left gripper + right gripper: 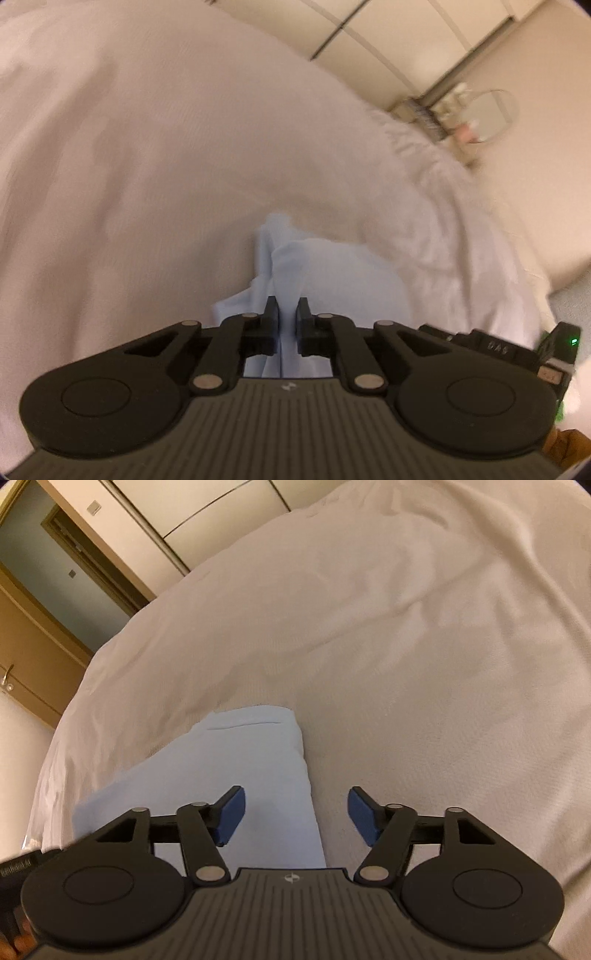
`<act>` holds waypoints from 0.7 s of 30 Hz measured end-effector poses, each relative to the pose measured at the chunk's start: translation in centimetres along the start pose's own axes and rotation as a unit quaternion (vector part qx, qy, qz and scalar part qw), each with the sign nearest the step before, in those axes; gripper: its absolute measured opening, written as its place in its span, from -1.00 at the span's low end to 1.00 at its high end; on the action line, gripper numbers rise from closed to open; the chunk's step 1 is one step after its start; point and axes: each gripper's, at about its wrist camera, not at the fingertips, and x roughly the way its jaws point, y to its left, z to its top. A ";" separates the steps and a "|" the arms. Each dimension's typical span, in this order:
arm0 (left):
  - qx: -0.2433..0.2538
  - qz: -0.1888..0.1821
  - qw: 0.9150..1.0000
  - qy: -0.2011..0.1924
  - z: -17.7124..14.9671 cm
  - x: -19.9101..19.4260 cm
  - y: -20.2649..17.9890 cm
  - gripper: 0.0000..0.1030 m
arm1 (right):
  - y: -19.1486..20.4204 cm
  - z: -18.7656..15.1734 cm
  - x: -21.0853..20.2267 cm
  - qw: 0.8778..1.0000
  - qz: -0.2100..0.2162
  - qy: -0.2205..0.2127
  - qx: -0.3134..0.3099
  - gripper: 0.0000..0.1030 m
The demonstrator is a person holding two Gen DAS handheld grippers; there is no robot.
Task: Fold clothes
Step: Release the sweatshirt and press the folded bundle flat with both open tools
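A light blue garment [332, 273] lies bunched on a white bed sheet [147, 166]. My left gripper [287, 306] is shut on a fold of it, and the cloth runs up between the two black pads. In the right wrist view the same garment [258, 746] lies as a flat, folded strip on the sheet [406, 664]. My right gripper [295, 805] hangs just above it with its blue pads wide apart. The strip's right edge runs under the gap between the pads, and neither pad presses on the cloth.
Pale wardrobe doors [369, 29] stand beyond the bed, with a shelf and round mirror [487, 110] at its right. A brown door [37, 638] is past the bed's left edge. A black device with a green light [561, 341] shows at the right edge.
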 end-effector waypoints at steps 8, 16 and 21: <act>-0.023 0.056 0.998 0.033 0.4 0.9 1.2 -0.31 | -0.2 -0.3 -0.4 0.999 -0.019 0.016 -0.022 0.20; 0.099 0.074 0.992 0.010 -3.0 -6.4 -4.9 -0.81 | -0.4 -4.8 -9.3 0.998 -0.047 0.006 -0.032 0.17; 0.165 0.061 0.982 0.062 -8.2 -6.7 -7.1 -0.88 | 2.7 -9.9 -9.9 0.994 -0.048 0.038 -0.090 0.09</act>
